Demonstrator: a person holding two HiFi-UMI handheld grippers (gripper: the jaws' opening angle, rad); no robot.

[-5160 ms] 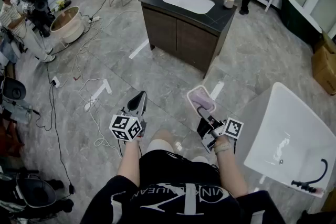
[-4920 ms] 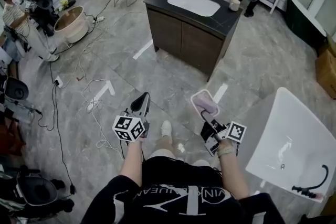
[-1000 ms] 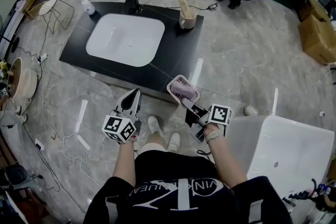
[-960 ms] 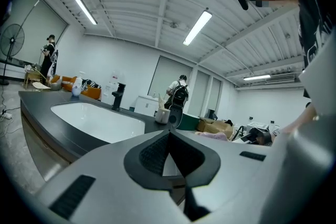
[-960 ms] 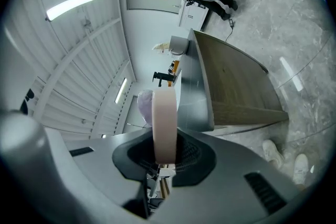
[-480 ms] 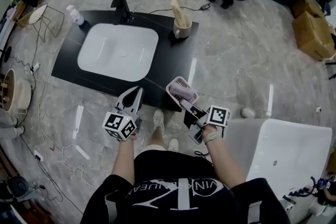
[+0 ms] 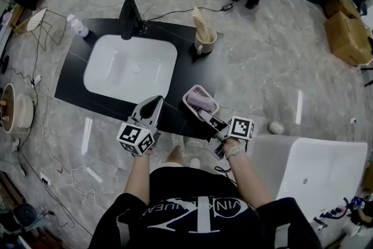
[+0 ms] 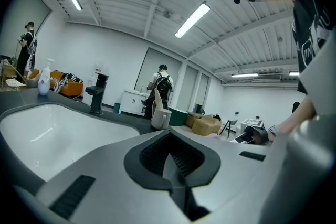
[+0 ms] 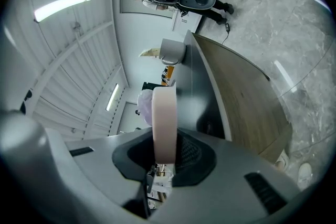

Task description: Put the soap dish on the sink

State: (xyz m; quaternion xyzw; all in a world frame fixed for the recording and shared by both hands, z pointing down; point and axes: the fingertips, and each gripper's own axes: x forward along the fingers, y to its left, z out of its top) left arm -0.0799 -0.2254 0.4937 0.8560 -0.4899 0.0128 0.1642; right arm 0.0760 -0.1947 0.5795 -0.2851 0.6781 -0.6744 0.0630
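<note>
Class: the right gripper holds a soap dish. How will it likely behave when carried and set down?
Probably stiff: the soap dish holds its shape though the right gripper pinches only its rim. Likely light, held out from that one edge. The pinkish bar seems to lie loose inside, so tilting could slide it out.

— How is the room lit?
— Brightly, by ceiling strip lights (image 8: 192,19); glare streaks are mirrored on the floor (image 7: 274,61).
— Sharpness?
— Edges are bent and darkened in gripper views; foregrounds are blurred.
</note>
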